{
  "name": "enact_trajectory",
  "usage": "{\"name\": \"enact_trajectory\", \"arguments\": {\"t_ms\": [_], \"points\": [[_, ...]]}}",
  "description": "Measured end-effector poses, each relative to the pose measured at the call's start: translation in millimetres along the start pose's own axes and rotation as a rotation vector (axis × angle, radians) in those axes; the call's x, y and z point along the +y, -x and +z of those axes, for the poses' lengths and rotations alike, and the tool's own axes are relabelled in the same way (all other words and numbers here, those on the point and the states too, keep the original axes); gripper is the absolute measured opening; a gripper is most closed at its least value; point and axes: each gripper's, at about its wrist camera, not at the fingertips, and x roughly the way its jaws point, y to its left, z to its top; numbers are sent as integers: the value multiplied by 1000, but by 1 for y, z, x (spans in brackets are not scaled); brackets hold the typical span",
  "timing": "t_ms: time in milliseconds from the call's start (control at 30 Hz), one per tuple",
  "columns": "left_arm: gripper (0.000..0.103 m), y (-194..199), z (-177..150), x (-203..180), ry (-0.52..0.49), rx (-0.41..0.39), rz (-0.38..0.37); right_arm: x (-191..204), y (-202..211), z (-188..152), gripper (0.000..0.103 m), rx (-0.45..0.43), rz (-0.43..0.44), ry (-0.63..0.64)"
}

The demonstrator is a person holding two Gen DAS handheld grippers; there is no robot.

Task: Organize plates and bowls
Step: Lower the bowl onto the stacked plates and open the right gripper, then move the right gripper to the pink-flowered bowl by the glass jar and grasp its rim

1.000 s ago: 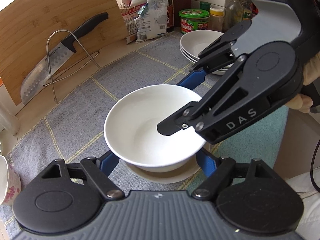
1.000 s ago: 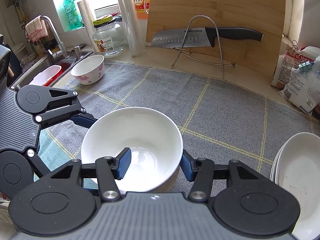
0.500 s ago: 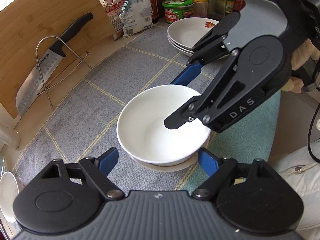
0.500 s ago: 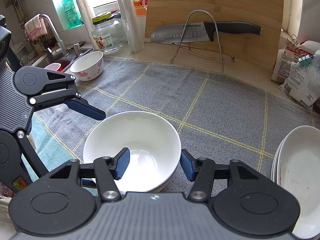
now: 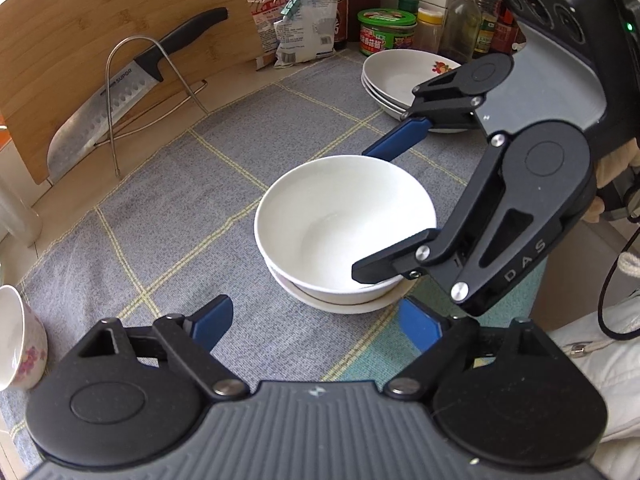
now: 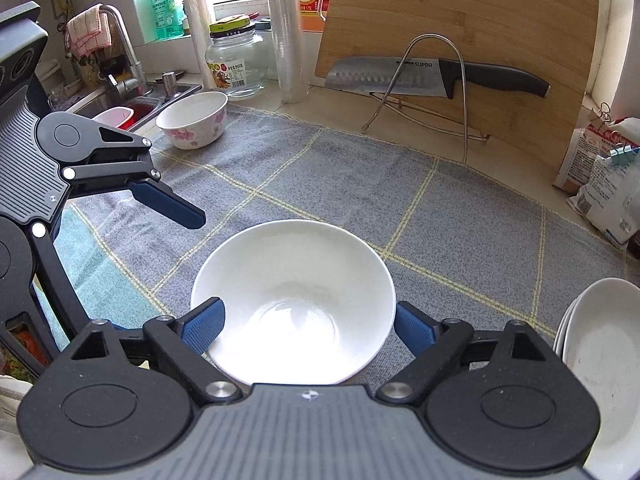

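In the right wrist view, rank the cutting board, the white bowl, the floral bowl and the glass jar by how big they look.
1. Cutting board.
2. White bowl, though it sits nearest the camera, which inflates it.
3 and 4. Floral bowl and glass jar look alike; no ranking.

1. right gripper (image 6: 310, 326): its jaws have just been opening; the blue pads flank the near part of the bowl (image 6: 294, 300), and contact cannot be told.
2. the bowl is white, upright and empty, on a grey mat (image 6: 360, 188) with yellow lines.
3. left gripper (image 6: 172, 204): enters from the left, one blue finger above the mat, left of the bowl and apart from it.
4. plates (image 6: 604, 344): a white stack at the near right edge.
5. flowered bowl (image 6: 194, 120): upright at the mat's far left corner, beside the sink (image 6: 132, 106).
6. far right: a knife (image 6: 432, 74) lies across a wire stand, against a leaning board (image 6: 480, 24).
7. far middle: a jar (image 6: 236, 60).
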Motion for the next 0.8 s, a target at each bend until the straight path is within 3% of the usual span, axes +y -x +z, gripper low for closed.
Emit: {"name": "enact_trajectory", "arguments": {"t_ms": [167, 267, 400, 633, 800], "points": [[90, 8, -14, 12, 99, -40, 6, 4, -2, 0, 95, 7, -20, 21], [91, 14, -26, 22, 173, -76, 31, 5, 2, 1, 102, 4, -40, 30], [93, 23, -43, 41, 290, -136, 80, 2, 12, 9, 103, -28, -42, 13], [93, 35, -70, 79, 456, -192, 269, 16, 11, 37, 103, -91, -40, 34], [94, 38, -87, 101, 489, -171, 416, 39, -7, 60, 103, -104, -4, 54]]}}
